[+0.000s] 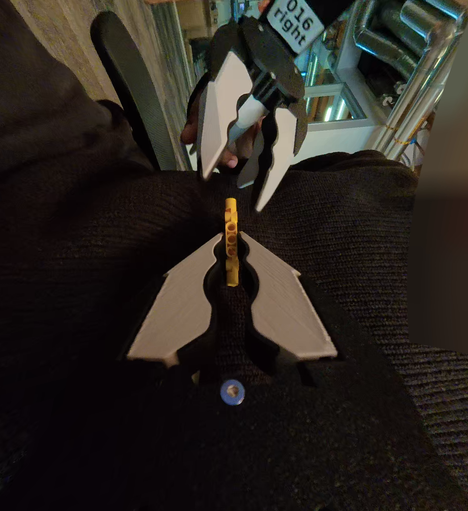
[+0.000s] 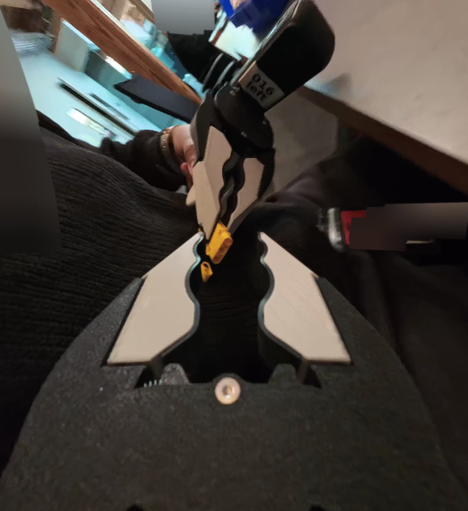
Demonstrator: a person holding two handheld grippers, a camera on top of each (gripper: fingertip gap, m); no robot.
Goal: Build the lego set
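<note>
The left tongs point(image 1: 231, 235) are clamped on a yellow holed plastic building beam point(image 1: 231, 243), held above dark knit fabric point(image 1: 337, 249). The right tongs point(image 2: 228, 237) stand apart, empty, just beside its free end. The beam looks light, stiff and smooth; that end offers a hold.

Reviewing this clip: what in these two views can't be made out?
- Yellow beam, left wrist view: seen edge-on, its lower part sits between the left tool's fingers, so its full shape is unclear.
- Small yellow piece, right wrist view: too small to tell whether it joins the beam or lies on the dark fabric.
- Right tool: open, nothing between its fingers.
- Background, right wrist view: motion-blurred.
</note>
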